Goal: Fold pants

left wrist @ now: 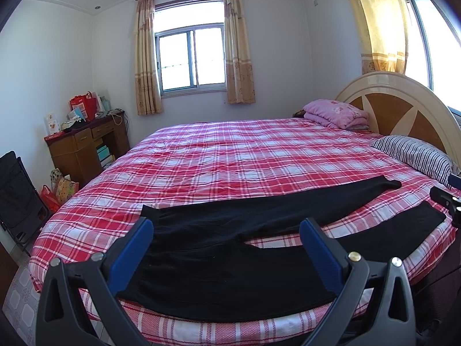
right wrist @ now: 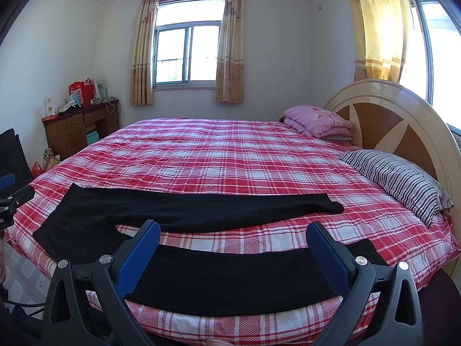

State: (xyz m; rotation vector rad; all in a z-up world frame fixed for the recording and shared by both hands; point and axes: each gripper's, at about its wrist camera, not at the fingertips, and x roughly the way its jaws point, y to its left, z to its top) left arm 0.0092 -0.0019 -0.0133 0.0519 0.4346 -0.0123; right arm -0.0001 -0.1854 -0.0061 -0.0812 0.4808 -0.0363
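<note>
In the left wrist view, the left gripper with blue pads (left wrist: 226, 240) sits low in the middle of the frame, tipped toward the bed, its two fingers spread wide and holding nothing. Between them lie the black soft pants (left wrist: 230, 259), flat on the big bed with the red and white checked sheet (left wrist: 230, 155). The waist end fills the bottom middle, and the two legs split apart toward the right. A bit of the right gripper (left wrist: 448, 199) peeks in at the right edge. A brown wooden desk (left wrist: 83, 144) with bags on top stands at the left.

In the right wrist view, the right gripper (blue pads too) (right wrist: 233, 243) points the same way at the bottom, fingers wide apart and empty. One pant leg lies between them near the bed's front edge; the other leg stretches across the middle. A striped pillow (right wrist: 400, 178) rests at the right beside the round cream and brown headboard (right wrist: 374, 121), and a folded pink blanket (right wrist: 317, 121) sits farther back.
</note>
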